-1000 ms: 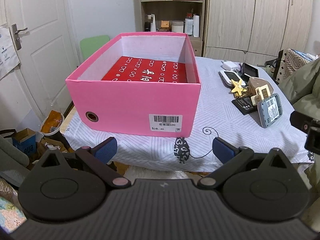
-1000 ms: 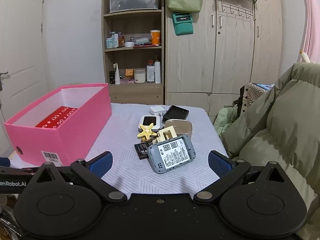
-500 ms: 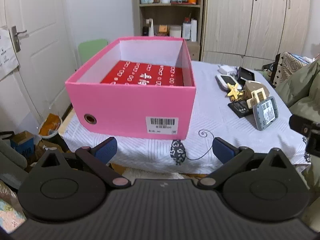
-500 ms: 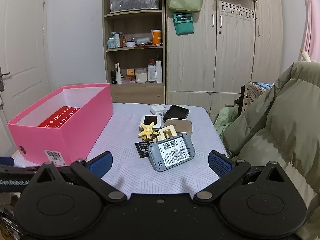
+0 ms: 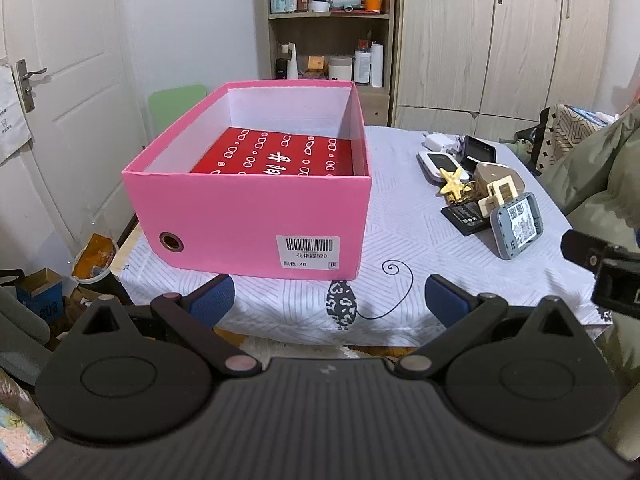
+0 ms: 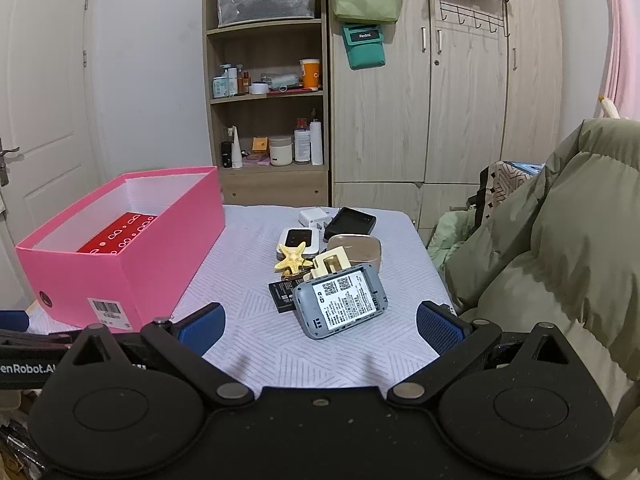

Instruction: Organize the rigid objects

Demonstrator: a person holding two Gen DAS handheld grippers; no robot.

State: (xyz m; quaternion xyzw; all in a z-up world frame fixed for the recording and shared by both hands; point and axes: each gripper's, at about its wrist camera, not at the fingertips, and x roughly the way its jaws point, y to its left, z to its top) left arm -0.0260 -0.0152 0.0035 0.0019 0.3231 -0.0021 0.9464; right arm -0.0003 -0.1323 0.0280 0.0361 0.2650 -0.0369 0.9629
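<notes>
On a table point(image 5: 400, 216) covered with a pale patterned cloth sits an open pink box point(image 5: 256, 220) with a barcode label on its near wall. Inside it lies one flat red package point(image 5: 280, 156) with white markings, pushed toward the box's right wall.

To the right of the box, well apart from it, small rigid objects lie heaped together. Nearest is a grey pocket router point(image 6: 340, 300), propped at a tilt with its label side up. It leans over a black battery point(image 6: 282, 294). Behind these lie a cream plastic clip point(image 6: 330, 262), a yellow starfish point(image 6: 294, 258), a beige rounded case point(image 6: 356, 246), a white router point(image 6: 298, 236), a black tray point(image 6: 350, 220) and a white charger point(image 6: 314, 216).

The left gripper point(image 5: 328, 300) hangs before the box with its fingers spread wide, holding nothing. The right gripper point(image 6: 320, 322) hovers just before the grey router, also spread and empty. An olive padded jacket point(image 6: 560, 248) crowds the table's right edge.
</notes>
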